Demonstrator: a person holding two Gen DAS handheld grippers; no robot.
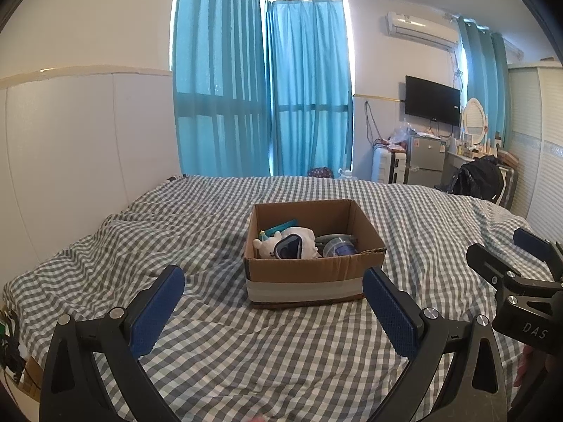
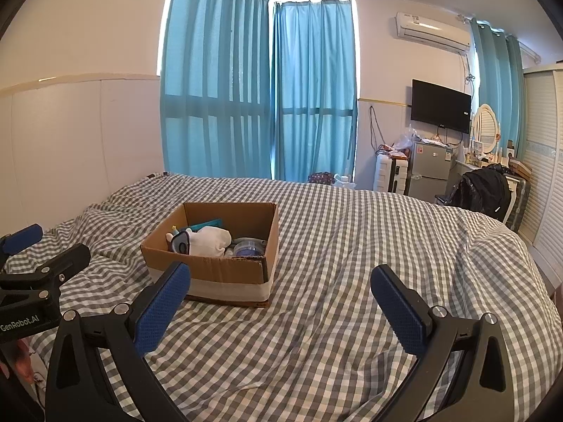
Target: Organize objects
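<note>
An open cardboard box point(image 1: 309, 279) sits on the checked bed point(image 1: 246, 351); it also shows in the right wrist view point(image 2: 211, 274). Inside lie a white plush toy point(image 1: 269, 244), swim goggles point(image 1: 288, 248), a teal flat item point(image 1: 279, 227) and a clear round container point(image 1: 339, 248). My left gripper point(image 1: 274, 292) is open and empty, hovering just in front of the box. My right gripper point(image 2: 281, 292) is open and empty, to the right of the box. Each gripper shows at the edge of the other's view: the right one point(image 1: 520, 256), the left one point(image 2: 38, 246).
A white headboard wall point(image 1: 70, 140) runs along the left. Teal curtains point(image 1: 264, 88) hang behind the bed. At the back right stand a suitcase point(image 1: 388, 163), a small fridge point(image 1: 425, 158), a wall TV point(image 1: 432, 100) and a black bag on a chair point(image 1: 478, 176).
</note>
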